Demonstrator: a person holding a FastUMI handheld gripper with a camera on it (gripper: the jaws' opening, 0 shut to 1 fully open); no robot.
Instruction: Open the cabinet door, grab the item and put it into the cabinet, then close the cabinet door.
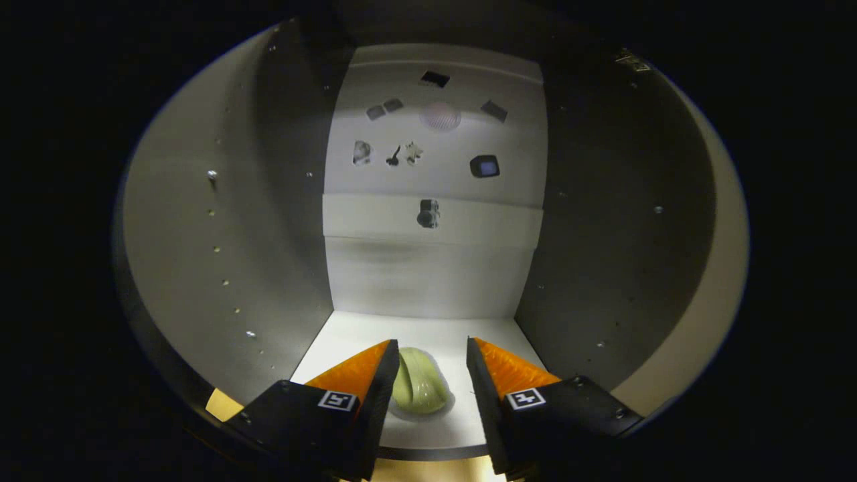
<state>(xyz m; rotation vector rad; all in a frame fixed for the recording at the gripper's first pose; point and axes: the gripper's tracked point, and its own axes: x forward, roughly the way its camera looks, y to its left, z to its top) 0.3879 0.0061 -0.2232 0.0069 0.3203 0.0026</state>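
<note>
I look into the open cabinet (428, 268): white back wall, grey side walls and a white floor shelf (375, 335). A pale green rounded item (420, 381) lies on that shelf near its front edge. My gripper (432, 351) stands open, its two fingers astride the item. The left finger's inner face is close against the item's left side. A clear gap separates the item from the right finger. The item rests on the shelf with a shadow under it.
The cabinet's back wall carries several small dark stickers and a small dark fitting (428, 213) on a horizontal ledge. The left side wall (221, 234) has a column of peg holes. The shelf's front lip (428, 452) runs just below the item.
</note>
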